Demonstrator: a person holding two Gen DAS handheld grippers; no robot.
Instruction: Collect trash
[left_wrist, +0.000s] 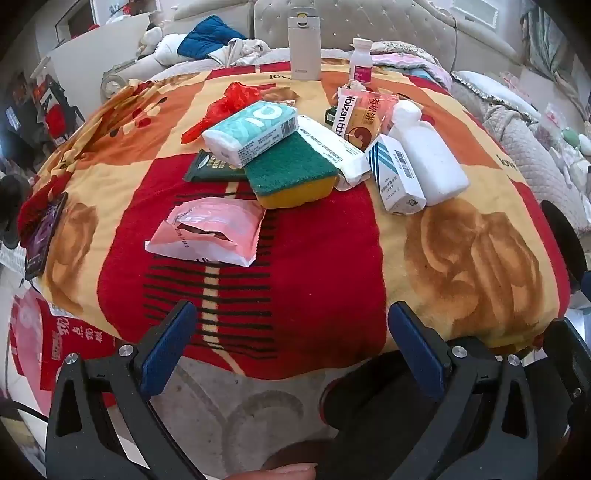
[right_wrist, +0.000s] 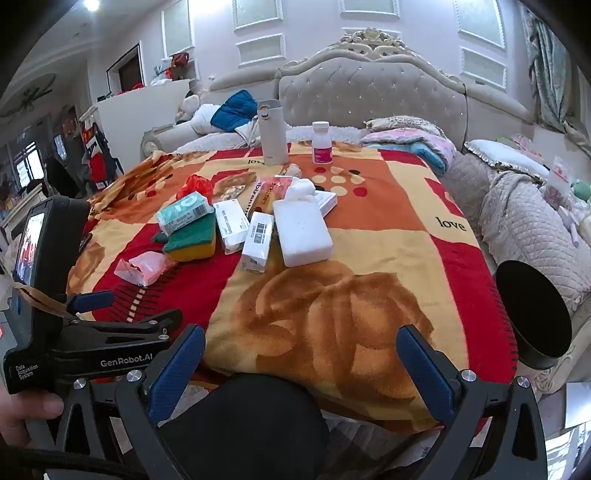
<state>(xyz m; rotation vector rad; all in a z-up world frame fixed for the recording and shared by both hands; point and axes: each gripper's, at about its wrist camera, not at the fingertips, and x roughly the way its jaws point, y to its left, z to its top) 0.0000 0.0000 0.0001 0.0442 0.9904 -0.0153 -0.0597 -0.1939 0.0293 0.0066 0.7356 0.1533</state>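
Note:
A heap of small items lies on a red and yellow blanket (left_wrist: 332, 258). Nearest is a torn pink wrapper (left_wrist: 207, 230) (right_wrist: 142, 267). Behind it sit a green and yellow sponge (left_wrist: 291, 173) (right_wrist: 192, 240), a teal tissue pack (left_wrist: 251, 131) (right_wrist: 183, 214), a red plastic bag (left_wrist: 225, 107) (right_wrist: 195, 186), a white and blue box (left_wrist: 397, 173) (right_wrist: 258, 242), a white bottle lying flat (left_wrist: 428, 155) (right_wrist: 303, 229) and snack packets (left_wrist: 365, 114). My left gripper (left_wrist: 291, 343) hangs open over the blanket's near edge, empty. My right gripper (right_wrist: 301, 365) is open and empty too, short of the heap.
A beige thermos (left_wrist: 303, 44) (right_wrist: 272, 133) and a small pill bottle (left_wrist: 361, 61) (right_wrist: 321, 142) stand at the blanket's far side. A phone (left_wrist: 44, 236) lies at the left edge. A padded headboard (right_wrist: 369, 92), bedding and a black round object (right_wrist: 532, 317) surround the blanket.

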